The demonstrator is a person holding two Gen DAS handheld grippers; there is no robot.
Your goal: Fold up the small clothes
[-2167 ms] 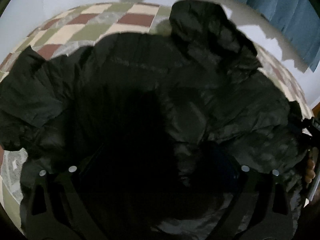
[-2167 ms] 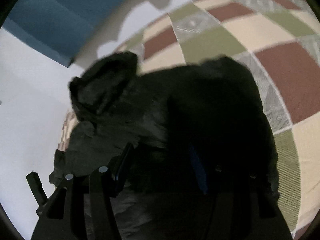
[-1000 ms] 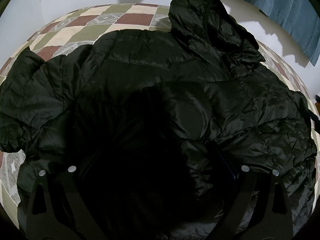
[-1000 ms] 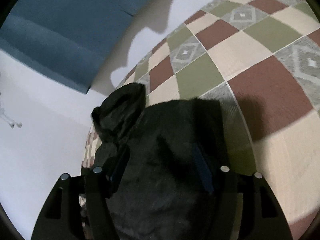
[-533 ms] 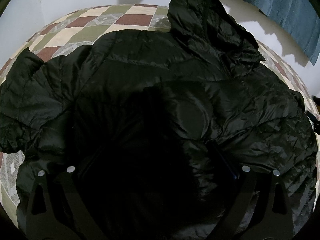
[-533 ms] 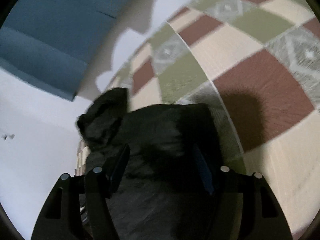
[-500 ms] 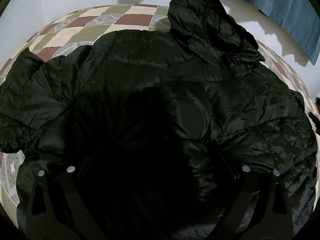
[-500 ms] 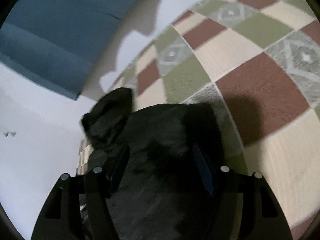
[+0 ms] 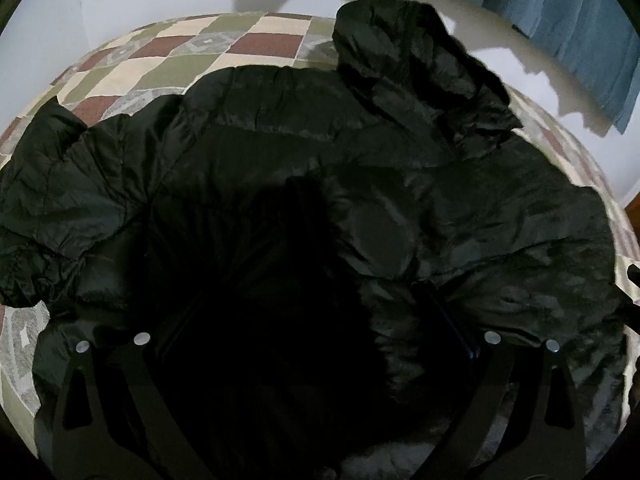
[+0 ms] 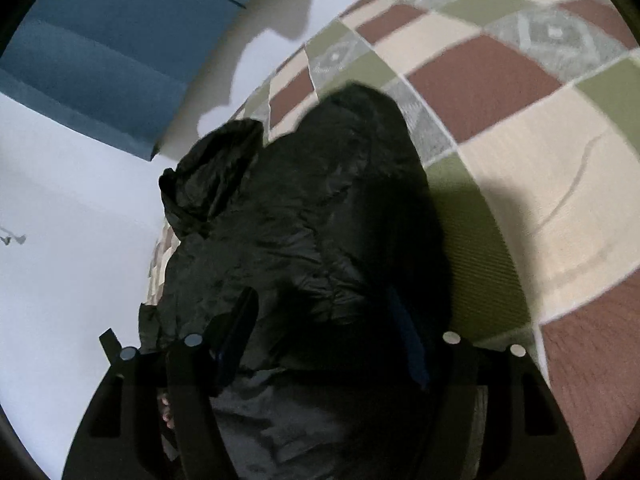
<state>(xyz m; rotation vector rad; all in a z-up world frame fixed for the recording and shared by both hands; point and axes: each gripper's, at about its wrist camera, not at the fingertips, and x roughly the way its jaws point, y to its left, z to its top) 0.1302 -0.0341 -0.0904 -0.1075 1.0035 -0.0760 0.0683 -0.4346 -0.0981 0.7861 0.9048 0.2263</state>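
Observation:
A black puffer jacket with a hood lies spread on a checkered cover. One sleeve reaches left. My left gripper is open, low over the jacket's hem, its fingers wide apart in deep shadow. In the right wrist view the jacket lies bunched with the hood at the far left. My right gripper is open, its fingers on either side of the dark fabric.
The checkered cover stretches right of the jacket. A white wall and blue curtain stand behind; the curtain also shows in the left wrist view. A brown edge lies at far right.
The right gripper has swung and come lower and closer over the jacket's side. The left gripper has stayed still over the hem; the jacket's right side has settled flatter.

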